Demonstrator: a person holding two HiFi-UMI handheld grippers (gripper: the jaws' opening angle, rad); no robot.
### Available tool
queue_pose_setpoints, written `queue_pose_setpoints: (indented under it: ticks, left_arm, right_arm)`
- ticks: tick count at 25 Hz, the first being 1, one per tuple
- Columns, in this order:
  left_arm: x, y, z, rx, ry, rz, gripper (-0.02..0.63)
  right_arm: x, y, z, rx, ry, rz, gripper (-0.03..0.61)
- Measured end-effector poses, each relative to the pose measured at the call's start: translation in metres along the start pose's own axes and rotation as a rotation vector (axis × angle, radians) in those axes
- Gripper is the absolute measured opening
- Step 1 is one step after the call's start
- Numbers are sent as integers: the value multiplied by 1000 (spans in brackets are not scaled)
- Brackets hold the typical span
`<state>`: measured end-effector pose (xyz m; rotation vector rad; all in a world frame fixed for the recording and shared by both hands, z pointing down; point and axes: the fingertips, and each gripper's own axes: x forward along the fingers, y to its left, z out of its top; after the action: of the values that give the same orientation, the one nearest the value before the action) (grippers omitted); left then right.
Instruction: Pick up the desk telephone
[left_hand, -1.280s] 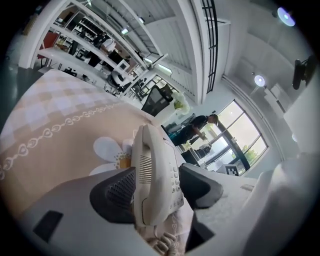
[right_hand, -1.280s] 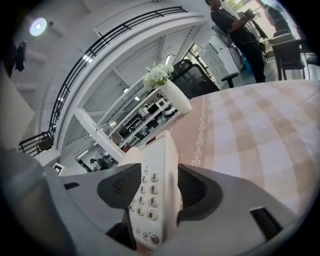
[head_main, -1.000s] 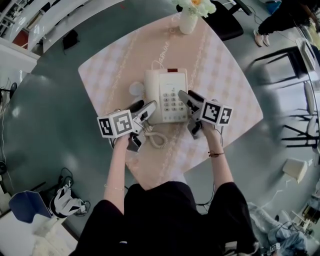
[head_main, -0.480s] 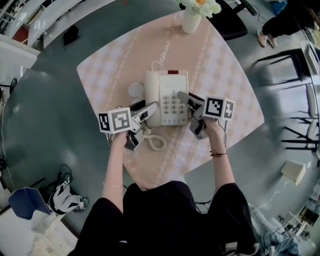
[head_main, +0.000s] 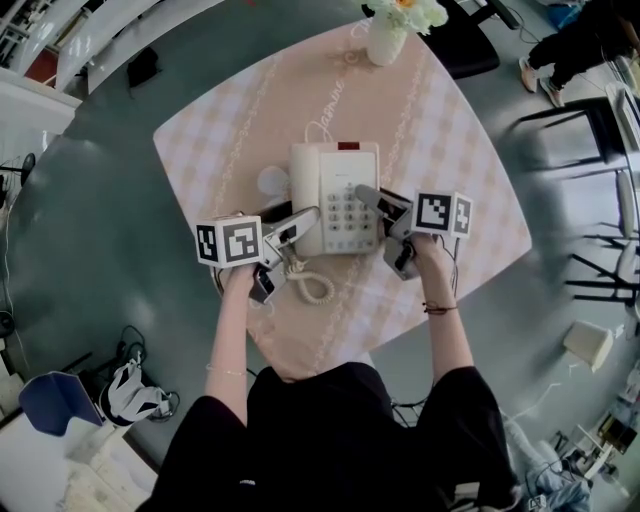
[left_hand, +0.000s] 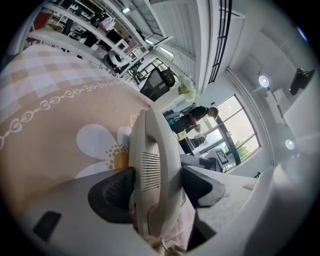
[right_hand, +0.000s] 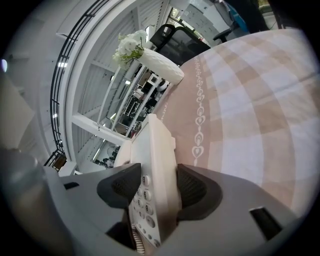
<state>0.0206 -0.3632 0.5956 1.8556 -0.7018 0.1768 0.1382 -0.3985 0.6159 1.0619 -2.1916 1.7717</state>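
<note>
The left gripper clamps the cream telephone handset by its sides, one dark ribbed pad pressed on each flank, grille facing the camera. Behind it the checked tablecloth runs toward the table's far edge, with a white flower print just left of the handset and a chain of hearts further back. A person stands beyond, by a bright window.
</note>
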Motion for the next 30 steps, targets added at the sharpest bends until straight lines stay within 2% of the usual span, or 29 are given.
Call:
queue_pose_setpoints:
  ticks: [9,15,19,23,28,30]
  left_arm:
    - [0,-5,1,-24,-9,24,288]
    - [-3,-11,-1,-4,2,30,288]
    - [-8,-14,0,17,-6,38,287]
    - [-17,-20,-1,31,-24,44,287]
    - [-31,-35,-4,41,-48,39,287]
    - [-38,-40,-6,48,-57,41,287]
  right_arm:
    - [-4,2,5,-10,-28,7,210]
    - [-9,7,0,14,-28,33,209]
    - [-12,10,1,-9,-37,45,209]
    - [-18,21,-5,24,-45,64,208]
    - [-25,50,-5,-42,-70,157,209]
    - [-29,53,-8,-46,-66,133,209]
